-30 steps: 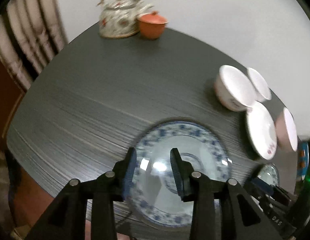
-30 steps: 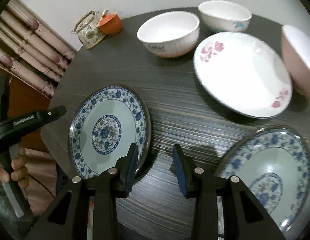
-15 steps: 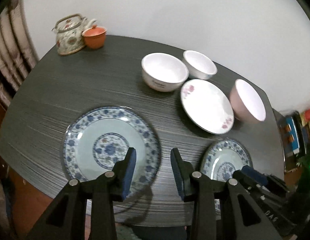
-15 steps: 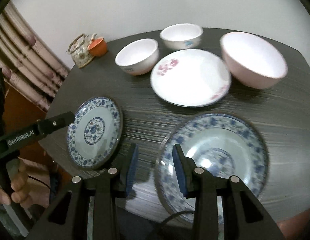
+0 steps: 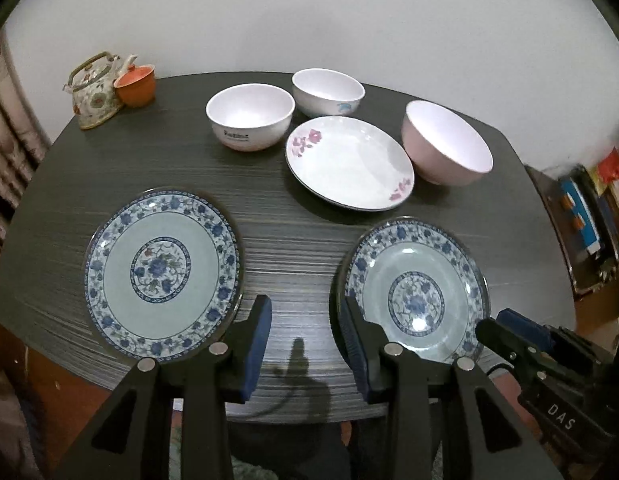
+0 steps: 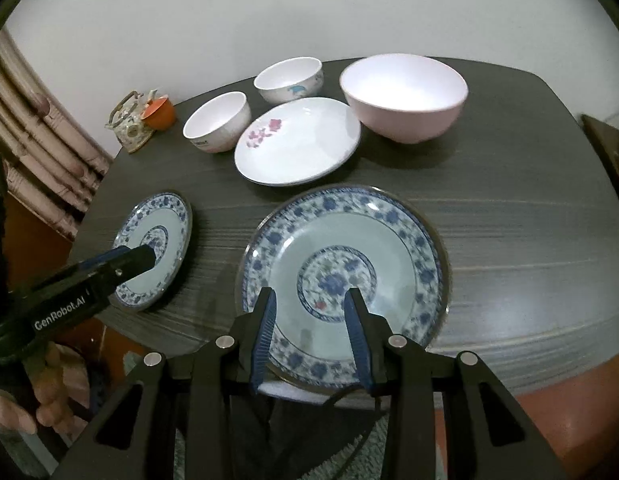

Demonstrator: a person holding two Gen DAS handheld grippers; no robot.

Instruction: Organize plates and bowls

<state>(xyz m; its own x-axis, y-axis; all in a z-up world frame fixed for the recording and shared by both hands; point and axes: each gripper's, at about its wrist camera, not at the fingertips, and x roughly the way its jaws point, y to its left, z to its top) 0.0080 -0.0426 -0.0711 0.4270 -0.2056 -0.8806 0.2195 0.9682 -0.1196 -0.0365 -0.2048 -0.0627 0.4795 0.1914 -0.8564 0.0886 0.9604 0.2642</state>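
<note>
**Blue-and-white porcelain waits on a dark desk, nothing stacked yet**

Dark, grey-streaked wood makes up the round desk (image 5: 293, 208), and every dish on it lies apart from the others. Two blue-and-white floral plates sit at the near edge: the left plate (image 5: 161, 272) and the right plate (image 6: 343, 276), with bare wood between them. Behind them rests a white plate with pink flowers (image 5: 349, 162), with a white bowl bearing small print (image 5: 249, 114) just beside it, a white bowl with a blue mark (image 5: 327, 92) further back, and a large pink bowl (image 5: 447, 142) to the right. A floral teapot (image 5: 95, 90) and an orange cup (image 5: 135, 84) touch at the far left corner.

The left claw (image 5: 305, 334) hangs released over the gap between the blue plates, grasping nothing. The right claw (image 6: 311, 324) is likewise released, poised above the near part of the right plate, its fingers not around the rim. That placement suggests this plate is the first pick, probably for stacking onto its matching twin. The thin, flat rim will need a low, edge-on approach.
</note>
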